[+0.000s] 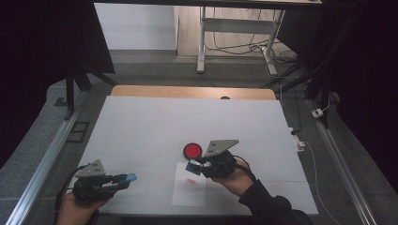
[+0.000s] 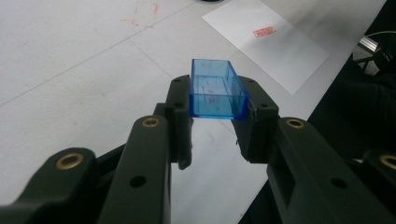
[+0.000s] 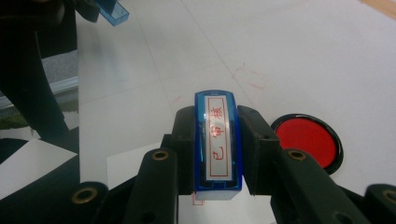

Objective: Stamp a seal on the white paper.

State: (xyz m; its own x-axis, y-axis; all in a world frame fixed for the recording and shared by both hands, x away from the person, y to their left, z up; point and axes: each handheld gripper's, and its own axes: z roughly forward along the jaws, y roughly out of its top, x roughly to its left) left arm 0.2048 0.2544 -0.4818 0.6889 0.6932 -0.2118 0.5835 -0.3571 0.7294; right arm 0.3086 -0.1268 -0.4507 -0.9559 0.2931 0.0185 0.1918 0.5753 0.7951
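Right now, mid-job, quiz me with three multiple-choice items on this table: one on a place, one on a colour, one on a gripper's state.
1. Where is the red ink pad?
A. beyond the paper sheet
B. on the sheet
C. at the table's left edge

2. What colour is the stamp print on the sheet?
A. blue
B. red
C. black

3. What is the left gripper doing?
A. hanging open
B. shut on the pad
C. shut on the clear blue cap

Answers: 1 A, the pad sits past the sheet's far edge. 2 B, the mark is red. 3 C, both jaws press the cap's sides.

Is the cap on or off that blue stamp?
Off. The right gripper holds the stamp, while the left gripper holds the clear blue cap apart.
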